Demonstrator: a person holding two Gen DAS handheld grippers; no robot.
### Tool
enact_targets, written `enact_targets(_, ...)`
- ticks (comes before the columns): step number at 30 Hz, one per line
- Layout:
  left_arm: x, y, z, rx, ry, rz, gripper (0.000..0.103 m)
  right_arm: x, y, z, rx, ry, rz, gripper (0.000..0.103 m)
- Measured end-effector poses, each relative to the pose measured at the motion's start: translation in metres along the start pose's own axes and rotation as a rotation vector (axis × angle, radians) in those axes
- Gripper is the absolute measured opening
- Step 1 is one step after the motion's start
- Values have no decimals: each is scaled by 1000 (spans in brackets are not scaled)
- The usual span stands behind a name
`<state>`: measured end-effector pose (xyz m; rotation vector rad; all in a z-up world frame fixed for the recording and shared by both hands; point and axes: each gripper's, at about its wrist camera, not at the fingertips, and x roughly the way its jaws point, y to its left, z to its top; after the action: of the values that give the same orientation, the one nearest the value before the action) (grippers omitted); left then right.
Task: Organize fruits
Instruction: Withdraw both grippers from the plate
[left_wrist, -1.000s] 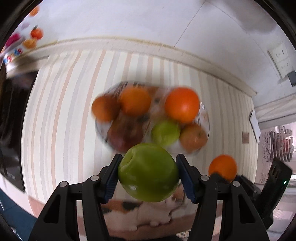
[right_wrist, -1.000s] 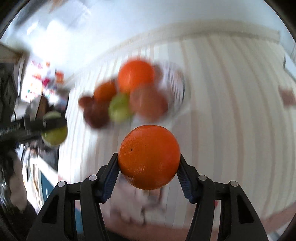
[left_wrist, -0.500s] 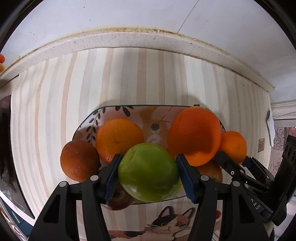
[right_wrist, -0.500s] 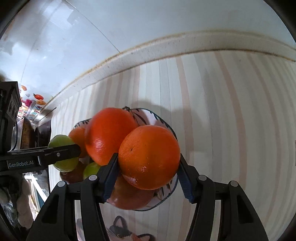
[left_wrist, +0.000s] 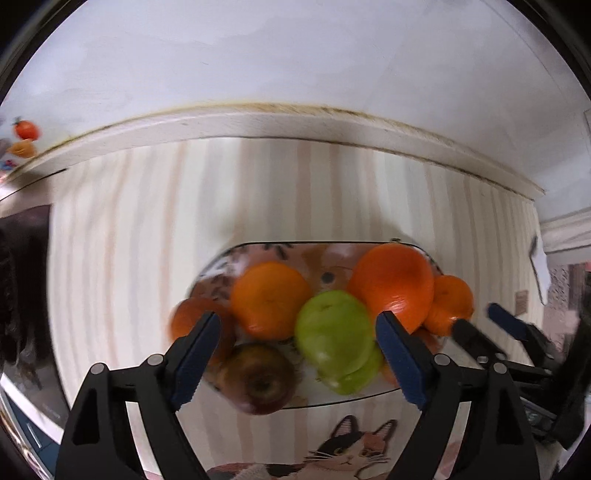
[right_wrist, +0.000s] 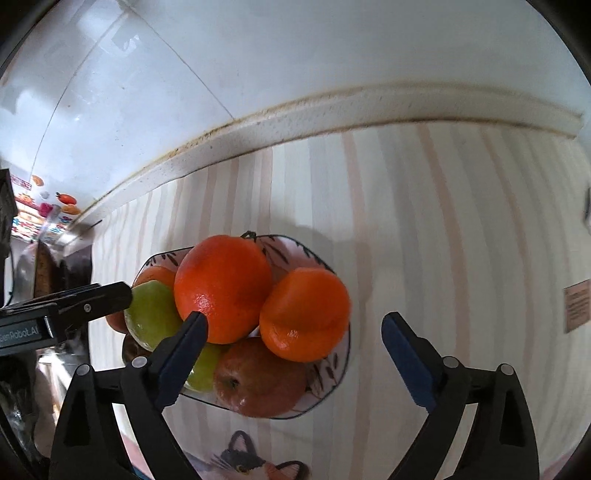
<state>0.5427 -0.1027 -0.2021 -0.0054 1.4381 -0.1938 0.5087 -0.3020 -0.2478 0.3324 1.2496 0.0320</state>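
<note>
A patterned plate (left_wrist: 258, 254) (right_wrist: 334, 373) on the striped table holds several fruits. A green apple (left_wrist: 334, 336) (right_wrist: 153, 319) lies on the pile between oranges (left_wrist: 271, 304) (left_wrist: 393, 286). A smaller orange (right_wrist: 304, 314) (left_wrist: 448, 304) rests at the plate's right edge beside a big orange (right_wrist: 223, 282). A red apple (left_wrist: 258, 380) and a reddish apple (right_wrist: 260, 376) sit at the front. My left gripper (left_wrist: 299, 354) is open just above the pile, holding nothing. My right gripper (right_wrist: 293, 354) is open and empty over the plate's right side.
A cat-print mat (left_wrist: 347, 450) (right_wrist: 255, 461) lies in front of the plate. A white ledge (left_wrist: 295, 123) and wall run behind the striped tabletop (right_wrist: 443, 240). A dark appliance (left_wrist: 26, 288) stands at the left edge.
Both grippers opened. The green apple left the left gripper and the small orange left the right gripper; both now rest on the plate's pile. Both grippers drew back slightly.
</note>
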Motion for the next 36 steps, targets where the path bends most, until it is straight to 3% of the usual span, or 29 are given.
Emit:
enact_targets(3,-11,11,-14,-26,-38,36,86,-19,14,-9,-39,-44,-81,99)
enact_targets(7,-22,20,-38,-41,-71,63,85,-39,30,-26,-71,-71,-118,99)
enact_targets(20,-84,19,-102,-10,-216,67,85,-103,55,-87,-107,-157,-133,99)
enact_targets(36,-157,8,-188,28,-351,49,85,-218,71,-158,-136,-319,-106,99)
